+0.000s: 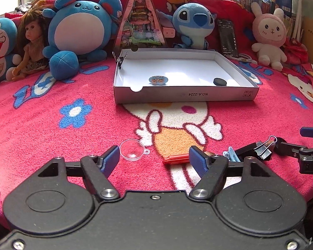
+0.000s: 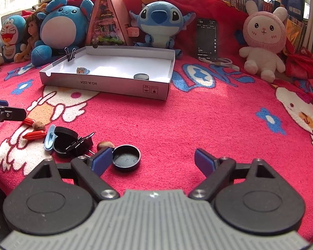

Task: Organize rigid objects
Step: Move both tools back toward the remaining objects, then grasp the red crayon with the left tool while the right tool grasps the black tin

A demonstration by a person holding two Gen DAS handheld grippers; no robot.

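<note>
My left gripper (image 1: 154,159) hangs open low over the red blanket. Between its fingers lie a clear plastic dome (image 1: 132,149) by the left pad and a red tube (image 1: 176,158) whose end reaches the right pad; neither is gripped. My right gripper (image 2: 153,159) is open too, with a black round lid (image 2: 126,158) lying just inside its left finger. A heap sits to its left: another black lid (image 2: 64,137), binder clips (image 2: 79,143), a pale blue clip (image 2: 50,137), red tubes (image 2: 34,134) and a brown nut (image 2: 39,126). The white box (image 1: 183,95) holds a sticker (image 1: 158,79) and a black disc (image 1: 220,81).
A binder clip (image 1: 120,59) is clamped on the box's left wall. Plush toys (image 1: 81,27), a doll, a triangular toy house (image 1: 139,20) and a phone (image 1: 227,37) line the back. A cable (image 2: 219,63) lies near the phone. Open blanket lies right of the right gripper.
</note>
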